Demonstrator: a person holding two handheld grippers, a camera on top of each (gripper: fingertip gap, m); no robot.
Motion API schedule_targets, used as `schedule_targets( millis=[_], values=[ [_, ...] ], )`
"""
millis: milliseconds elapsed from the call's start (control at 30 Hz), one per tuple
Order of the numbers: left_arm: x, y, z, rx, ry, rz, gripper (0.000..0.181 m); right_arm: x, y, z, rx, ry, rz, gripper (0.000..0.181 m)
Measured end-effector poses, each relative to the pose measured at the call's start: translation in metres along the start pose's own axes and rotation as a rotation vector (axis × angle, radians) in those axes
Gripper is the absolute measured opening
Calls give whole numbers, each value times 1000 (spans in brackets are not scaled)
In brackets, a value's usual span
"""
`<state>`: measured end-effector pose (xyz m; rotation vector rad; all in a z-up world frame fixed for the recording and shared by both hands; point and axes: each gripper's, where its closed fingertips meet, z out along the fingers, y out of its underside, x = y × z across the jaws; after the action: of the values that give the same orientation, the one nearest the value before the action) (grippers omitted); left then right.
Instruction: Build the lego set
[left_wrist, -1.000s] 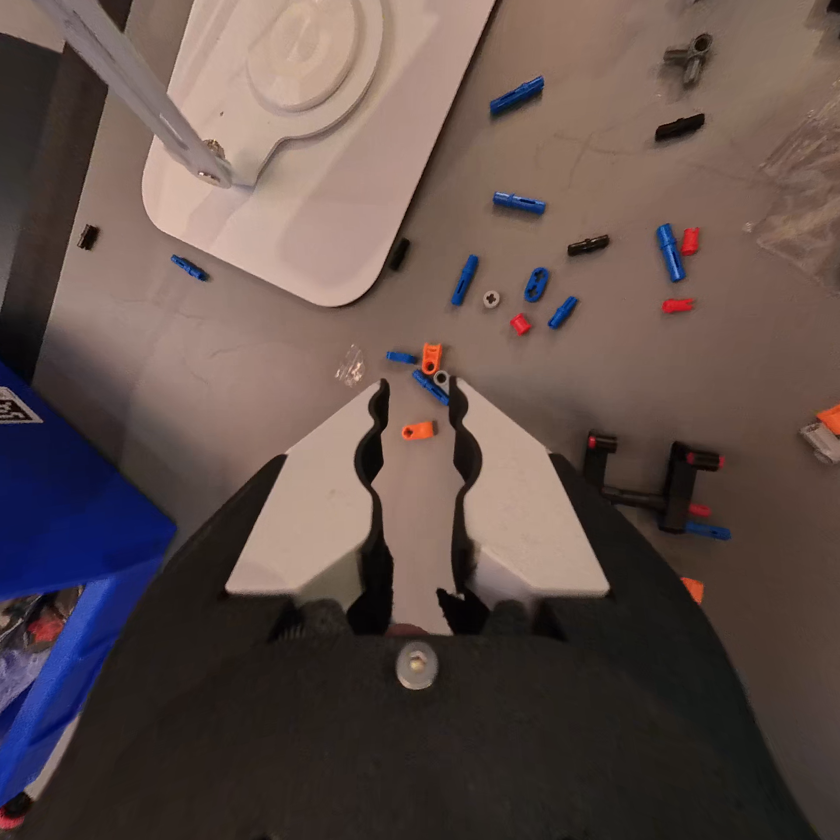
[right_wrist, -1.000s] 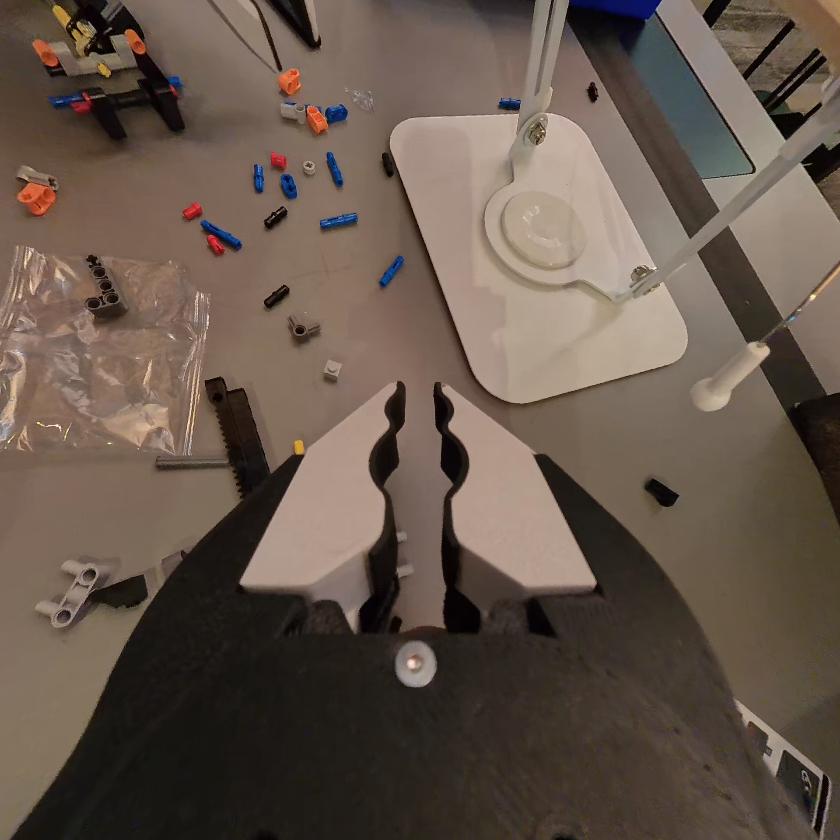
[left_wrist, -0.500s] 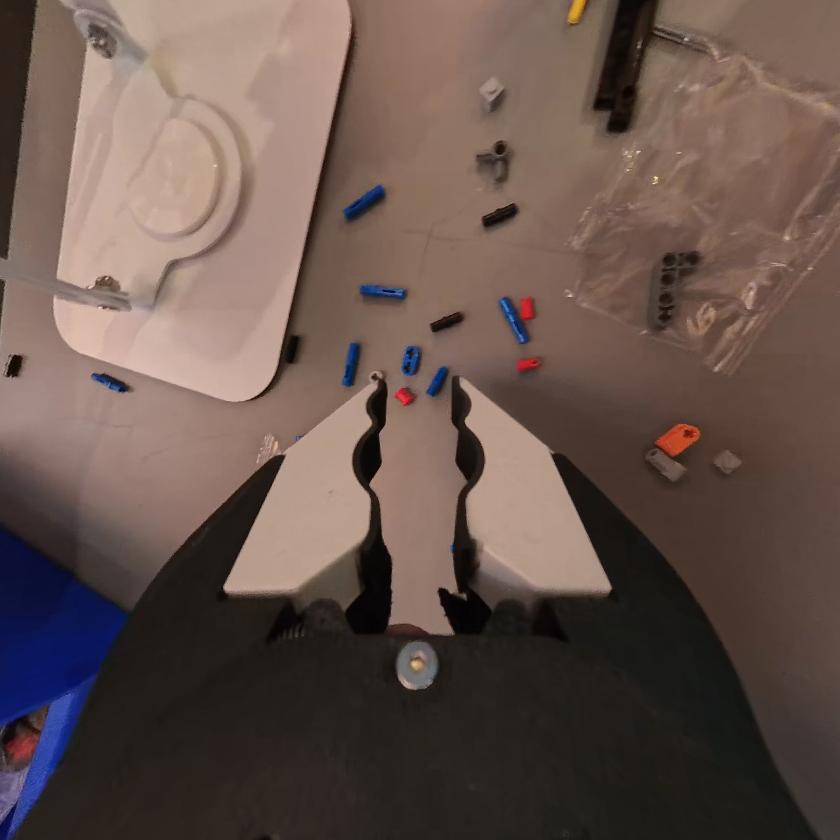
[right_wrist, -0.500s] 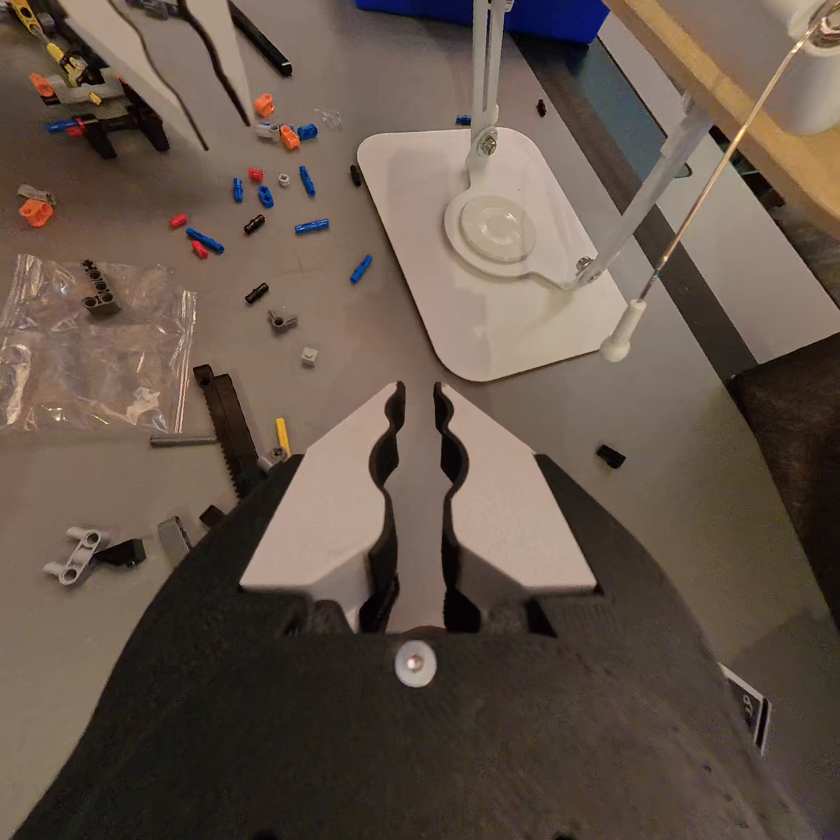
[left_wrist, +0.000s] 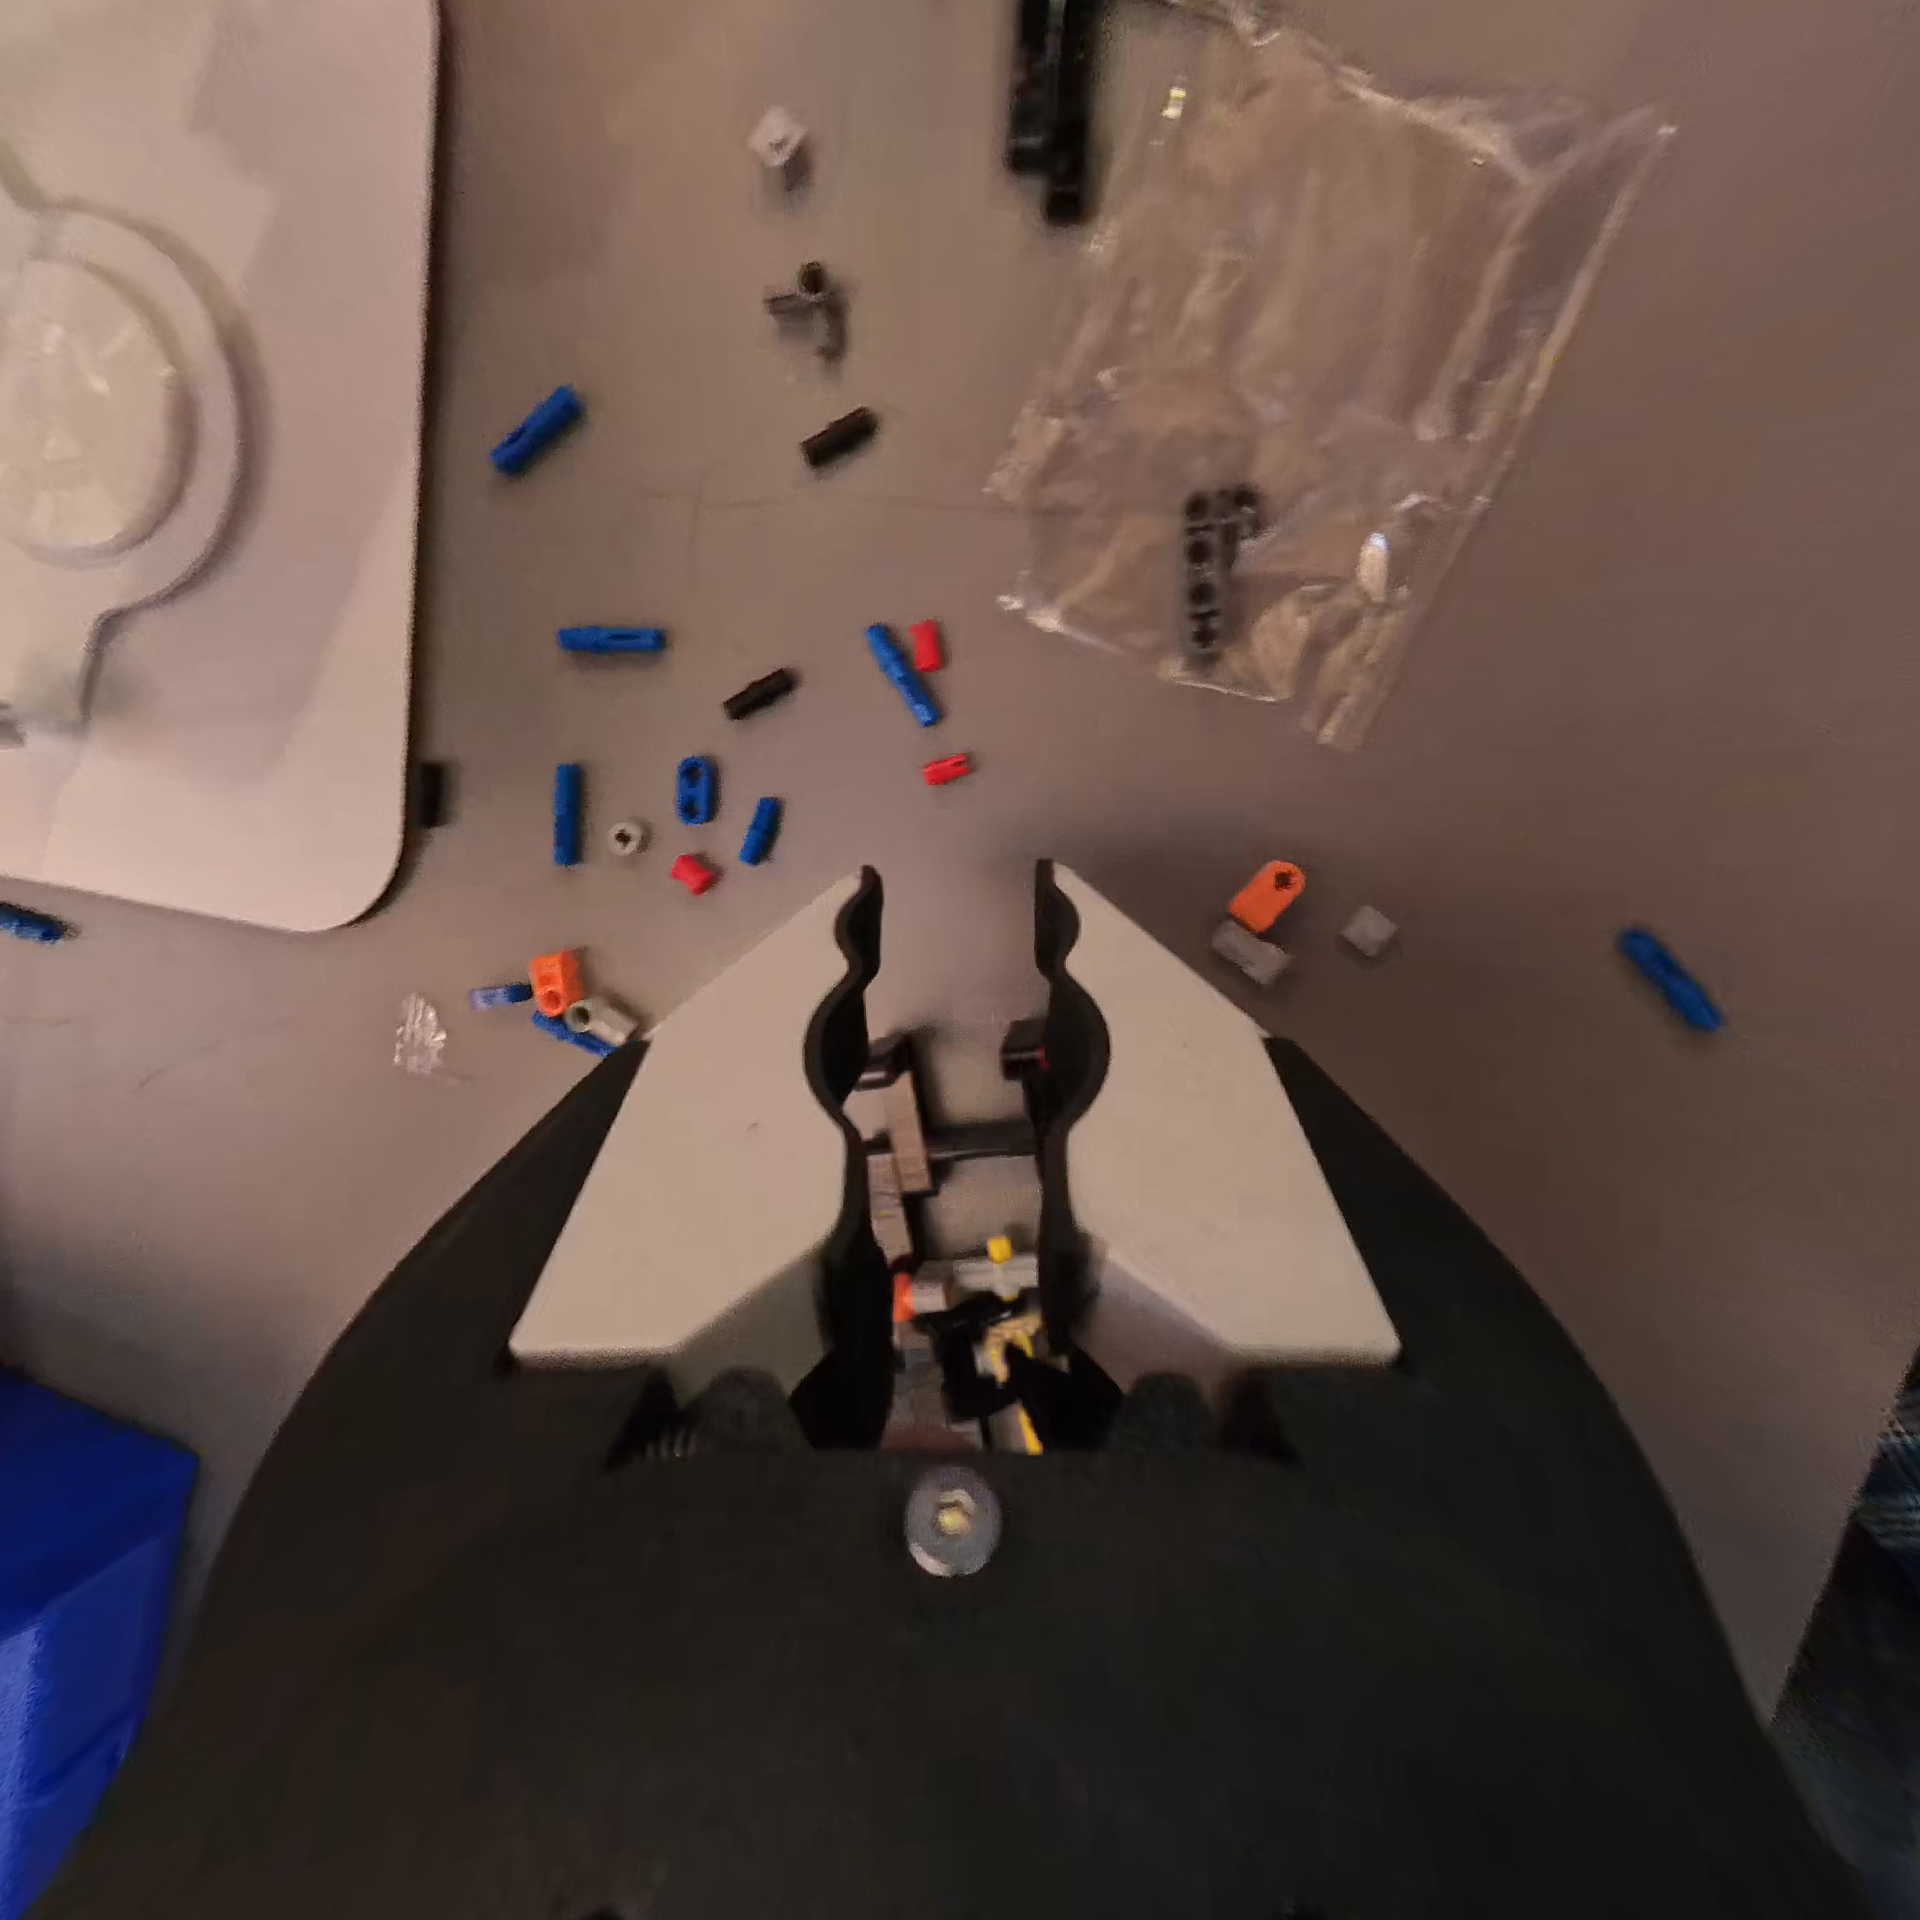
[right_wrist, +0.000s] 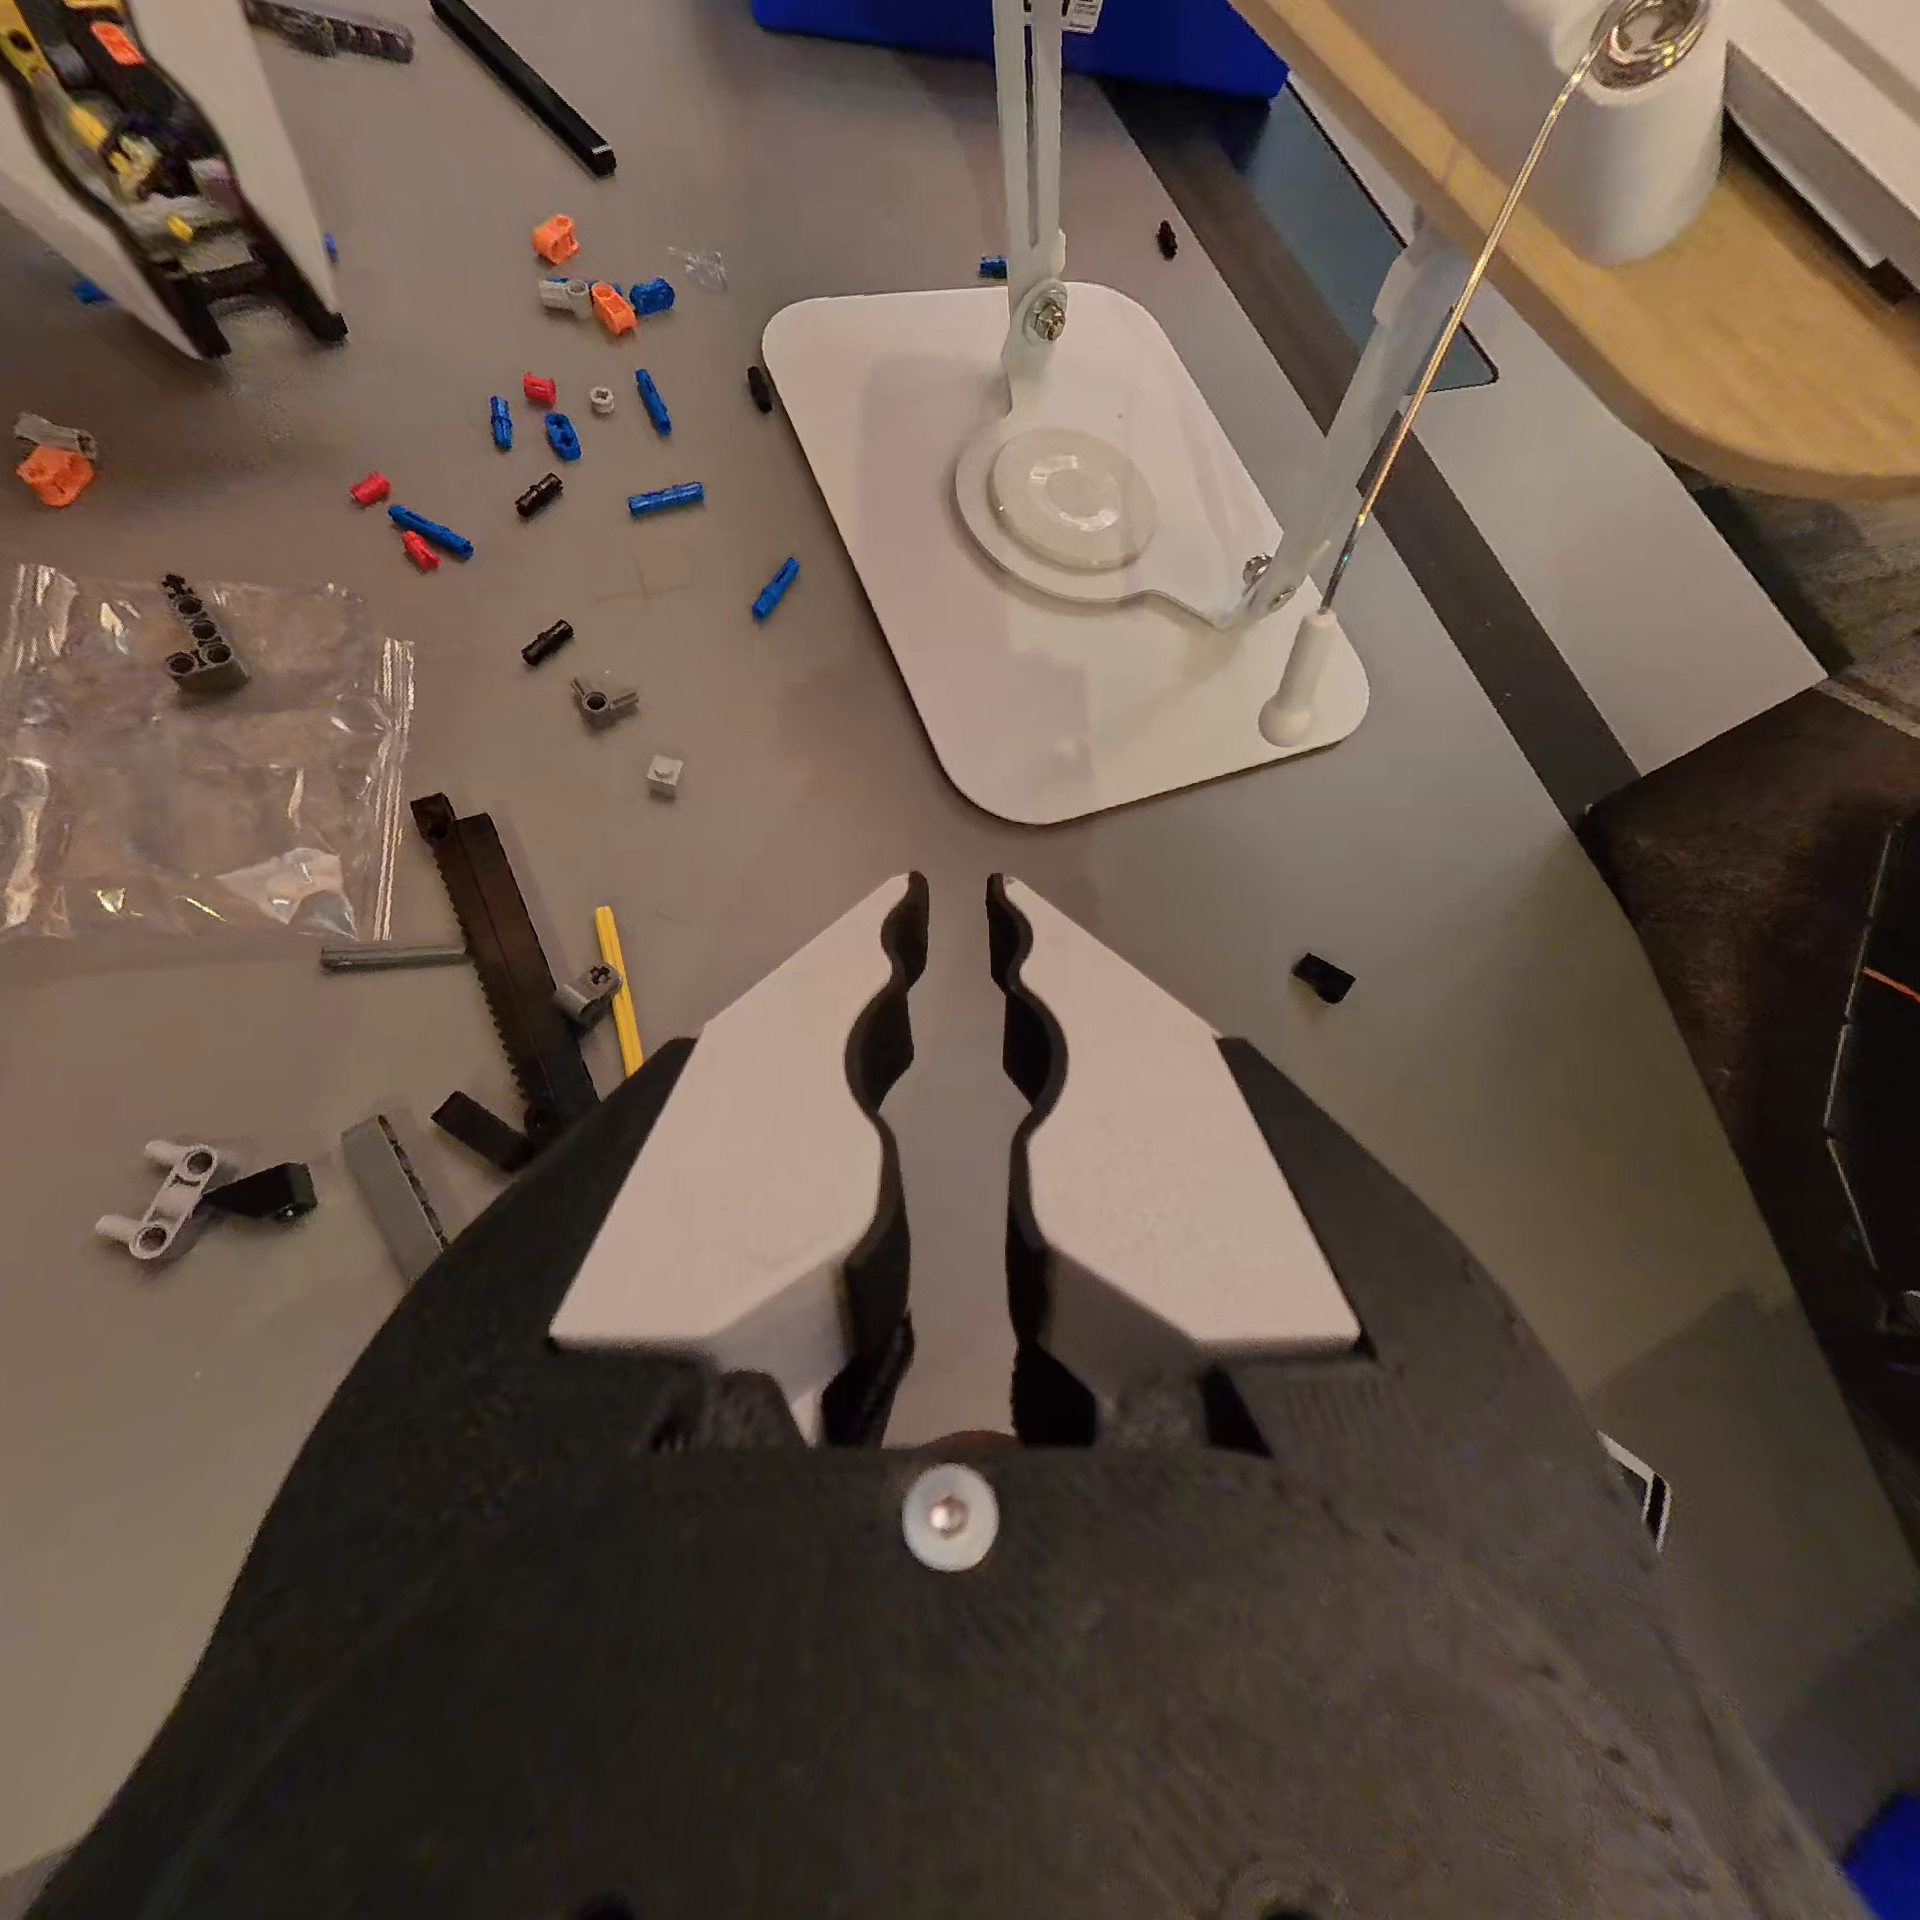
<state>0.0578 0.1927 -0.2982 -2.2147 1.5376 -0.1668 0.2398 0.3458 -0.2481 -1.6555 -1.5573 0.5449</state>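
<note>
Left hand-held gripper (left_wrist: 954, 883) hanging over the half-built lego model (left_wrist: 951, 1226), right hand-held gripper (right_wrist: 954, 894) hovering empty.

The left one's jaws are standing spread, and the black, grey and yellow model is showing in the gap between them; whether the jaws are touching it I cannot tell. In the right wrist view the model (right_wrist: 156, 187) is sitting at the far left of the grey tabletop (right_wrist: 1195, 1039). The right one's jaws are standing slightly apart with nothing between them, over bare tabletop near the white lamp base (right_wrist: 1060, 665). Loose blue, red and black pins (left_wrist: 727, 748) are lying scattered just beyond the left one's tips, and a clear plastic bag (left_wrist: 1309, 353) holding a dark grey beam (left_wrist: 1210, 561) is lying farther to the right.
</note>
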Motion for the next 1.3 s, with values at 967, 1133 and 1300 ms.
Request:
schedule_targets(
  millis=[967, 1133, 1300],
  values=[
    [41, -79, 14, 128, 36, 80, 24, 12, 67, -83, -106, 27, 79, 6],
    [43, -85, 22, 137, 40, 79, 24, 22, 88, -83, -159, 72, 123, 12],
    [44, -87, 24, 143, 39, 75, 23, 31, 84, -85, -138, 121, 135, 18]
  ],
)
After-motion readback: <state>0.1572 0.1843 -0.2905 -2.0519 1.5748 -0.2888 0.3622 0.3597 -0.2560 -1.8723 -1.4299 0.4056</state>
